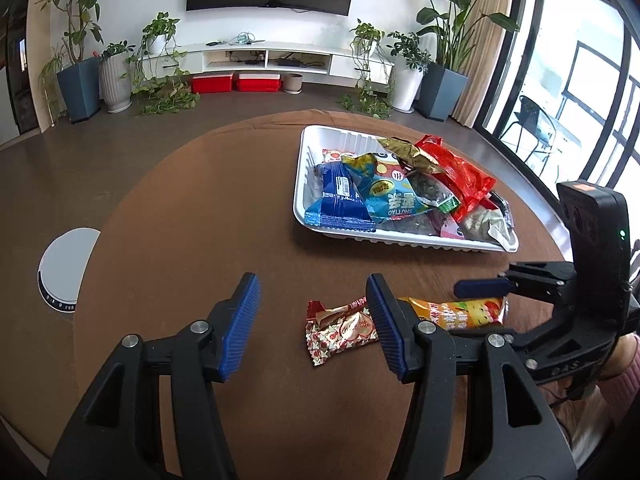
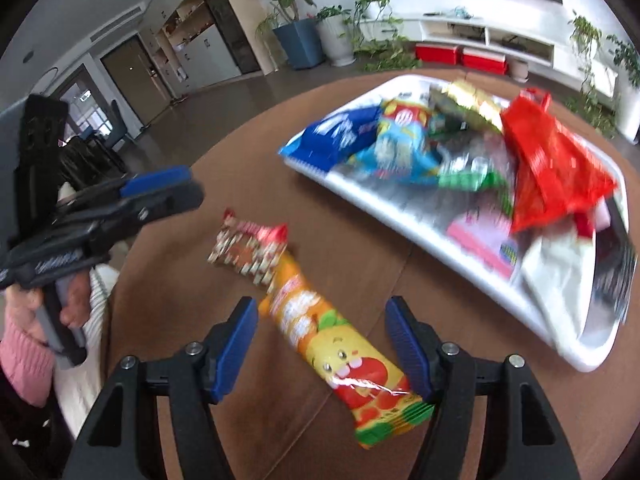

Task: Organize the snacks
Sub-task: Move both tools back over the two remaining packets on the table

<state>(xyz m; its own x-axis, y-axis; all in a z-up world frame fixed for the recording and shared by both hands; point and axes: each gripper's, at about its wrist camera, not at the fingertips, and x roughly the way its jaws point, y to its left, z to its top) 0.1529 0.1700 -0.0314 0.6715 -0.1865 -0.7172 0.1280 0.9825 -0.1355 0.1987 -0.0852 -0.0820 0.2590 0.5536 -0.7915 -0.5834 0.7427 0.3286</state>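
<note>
An orange-and-yellow snack pack (image 2: 340, 352), printed with cartoon fruit, is shown lying on the round brown table (image 2: 248, 420) between the parted blue pads of the right gripper (image 2: 322, 350), ungripped. Just beyond it, a small red-and-white candy wrapper (image 1: 340, 330) is seen beside the left gripper (image 1: 312, 328), whose jaws are open and empty. Farther back, at upper right, a white tray (image 1: 308, 208) heaped with mixed snack bags is seen; potted plants and a white media console line the far wall.

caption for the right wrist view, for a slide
Open right hand-held gripper straddles an orange snack bar on the brown table, beside a white tray heaped with snacks.
</note>
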